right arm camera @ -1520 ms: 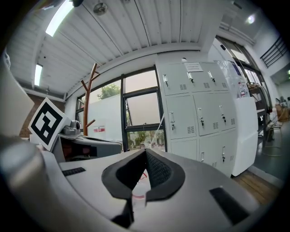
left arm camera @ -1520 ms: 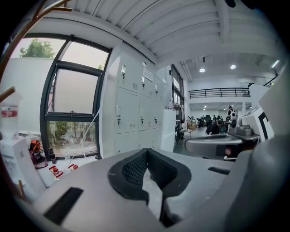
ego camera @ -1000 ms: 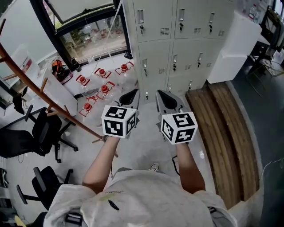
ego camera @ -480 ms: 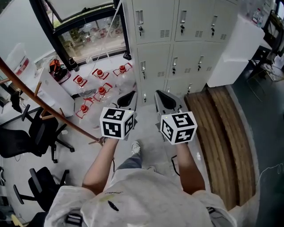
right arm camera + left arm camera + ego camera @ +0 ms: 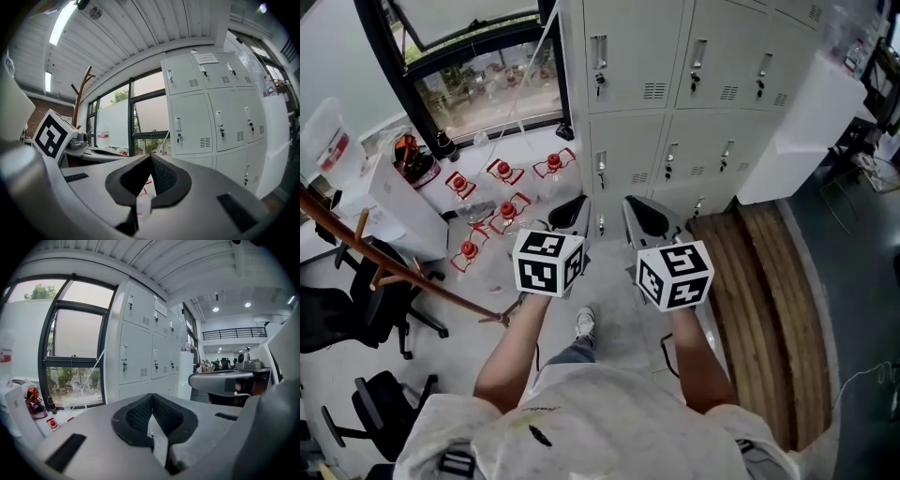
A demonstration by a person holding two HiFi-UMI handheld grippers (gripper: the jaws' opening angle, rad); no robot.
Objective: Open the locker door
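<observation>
The grey lockers (image 5: 633, 56) stand ahead in rows of closed doors, each with a small handle and lock. They also show in the left gripper view (image 5: 136, 352) and the right gripper view (image 5: 194, 124). My left gripper (image 5: 577, 202) and right gripper (image 5: 631, 202) are held side by side at waist height, both pointing at the lockers and well short of them. The left gripper's (image 5: 151, 395) jaws meet at the tip with nothing between them. The right gripper's (image 5: 151, 156) jaws are likewise closed and hold nothing.
Several red-capped bottles (image 5: 502, 192) lie on the floor below the window at the left. A wooden coat rack (image 5: 394, 267) and black office chairs (image 5: 347, 319) stand further left. A wooden platform (image 5: 769, 281) and a white cabinet (image 5: 797, 112) are on the right.
The person has stepped toward the lockers, which now appear nearer; a shoe has come into view below. Both grippers keep the same pose, jaws shut.
</observation>
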